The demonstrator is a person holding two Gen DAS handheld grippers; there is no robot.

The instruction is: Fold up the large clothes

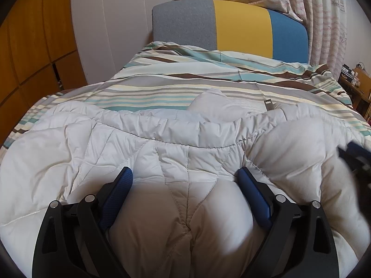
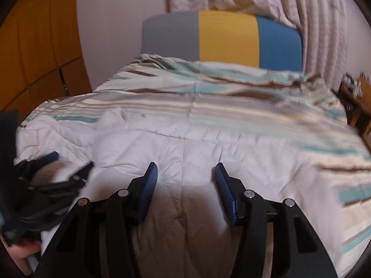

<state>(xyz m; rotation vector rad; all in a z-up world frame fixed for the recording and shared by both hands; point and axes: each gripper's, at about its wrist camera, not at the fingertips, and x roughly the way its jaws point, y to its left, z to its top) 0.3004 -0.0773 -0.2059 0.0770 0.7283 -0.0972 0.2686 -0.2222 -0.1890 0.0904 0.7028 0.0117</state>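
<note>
A pale quilted puffer jacket (image 1: pixel 190 153) lies spread across the near part of the bed. My left gripper (image 1: pixel 185 176) stands wide open low over it; a puffy fold of the jacket bulges up between the blue pads (image 1: pixel 120 185), not pinched. My right gripper (image 2: pixel 185 171) is half open above the jacket (image 2: pixel 185 153), to the right of the left one, with nothing clamped between its fingers. The right wrist view is blurred. In it the left gripper (image 2: pixel 51 178) and the hand (image 2: pixel 20 252) holding it show at the lower left. The right gripper (image 1: pixel 354 157) is a dark blur at the left wrist view's right edge.
A striped duvet (image 1: pixel 208 78) covers the bed beyond the jacket. A grey, yellow and blue headboard (image 1: pixel 241 27) stands at the far end under patterned curtains (image 1: pixel 324 23). A wooden wardrobe (image 1: pixel 34 46) is on the left, a wooden shelf unit (image 1: pixel 357 83) on the right.
</note>
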